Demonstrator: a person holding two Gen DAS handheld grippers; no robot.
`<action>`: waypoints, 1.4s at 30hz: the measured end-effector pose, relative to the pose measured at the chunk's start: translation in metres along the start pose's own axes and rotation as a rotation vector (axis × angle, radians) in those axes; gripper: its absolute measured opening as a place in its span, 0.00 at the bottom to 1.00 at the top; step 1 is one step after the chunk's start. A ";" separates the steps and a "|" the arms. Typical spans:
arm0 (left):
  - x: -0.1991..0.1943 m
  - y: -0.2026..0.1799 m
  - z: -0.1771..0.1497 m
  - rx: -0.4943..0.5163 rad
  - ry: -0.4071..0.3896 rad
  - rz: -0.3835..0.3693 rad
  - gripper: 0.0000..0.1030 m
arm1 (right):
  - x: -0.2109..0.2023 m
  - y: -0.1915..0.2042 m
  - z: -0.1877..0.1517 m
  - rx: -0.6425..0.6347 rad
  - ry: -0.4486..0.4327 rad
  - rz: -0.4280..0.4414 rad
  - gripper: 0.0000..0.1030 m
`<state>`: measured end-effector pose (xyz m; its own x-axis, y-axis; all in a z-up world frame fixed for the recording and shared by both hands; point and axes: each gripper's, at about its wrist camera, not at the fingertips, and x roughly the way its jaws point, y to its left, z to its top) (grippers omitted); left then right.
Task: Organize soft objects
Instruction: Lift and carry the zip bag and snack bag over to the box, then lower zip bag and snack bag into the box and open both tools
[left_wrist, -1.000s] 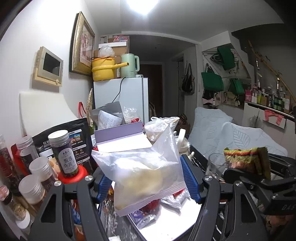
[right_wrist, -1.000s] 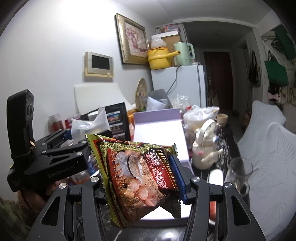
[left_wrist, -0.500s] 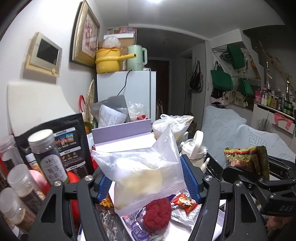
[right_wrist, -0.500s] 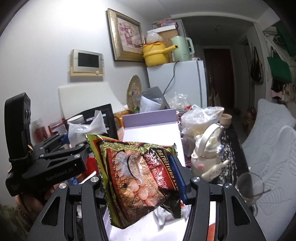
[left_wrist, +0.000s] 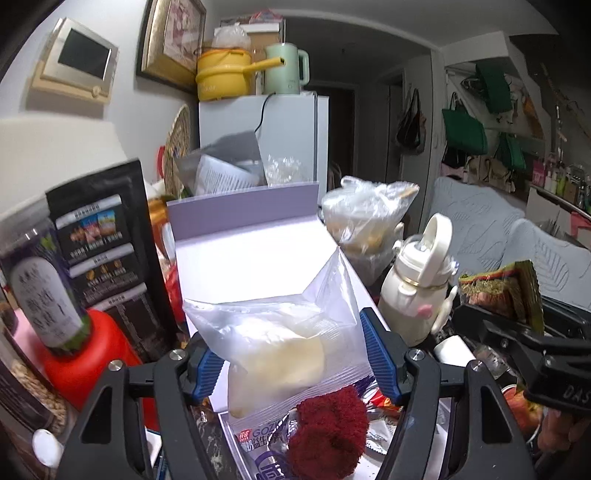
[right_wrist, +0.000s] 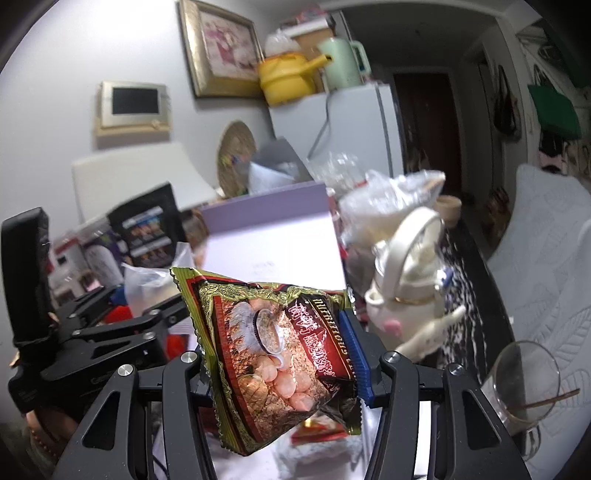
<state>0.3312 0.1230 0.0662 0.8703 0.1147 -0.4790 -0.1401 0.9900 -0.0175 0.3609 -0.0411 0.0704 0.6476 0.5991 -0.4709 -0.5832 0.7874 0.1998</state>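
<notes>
My left gripper (left_wrist: 291, 354) is clenched on a clear plastic bag w/ pale lump (left_wrist: 273, 343), right gripper (right_wrist: 282, 354) on a green-red foil snack packet (right_wrist: 273, 350). Both hang above the white tray's near edge (left_wrist: 236, 432); I'd guess left is nearer.

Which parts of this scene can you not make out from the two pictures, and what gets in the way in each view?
- Left wrist view: the box floor is mostly hidden by the clear bag and red pompom.
- Left wrist view: the jar label is blurred.
- Right wrist view: the table under the snack packet is hidden.
- Right wrist view: the white bottle is motion-blurred.
- Right wrist view: the glass base is cut off at the edge.
</notes>
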 end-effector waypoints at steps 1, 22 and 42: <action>0.004 0.000 -0.003 -0.004 0.011 0.002 0.66 | 0.005 -0.004 -0.002 0.010 0.015 -0.012 0.52; 0.049 -0.002 -0.056 -0.008 0.266 0.014 0.66 | 0.066 -0.017 -0.036 -0.010 0.242 -0.114 0.51; 0.066 0.003 -0.065 -0.011 0.320 -0.050 0.66 | 0.100 -0.017 -0.056 -0.025 0.375 -0.056 0.54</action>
<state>0.3573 0.1283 -0.0219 0.6835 0.0326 -0.7292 -0.1080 0.9925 -0.0569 0.4077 -0.0024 -0.0282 0.4573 0.4565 -0.7632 -0.5663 0.8112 0.1459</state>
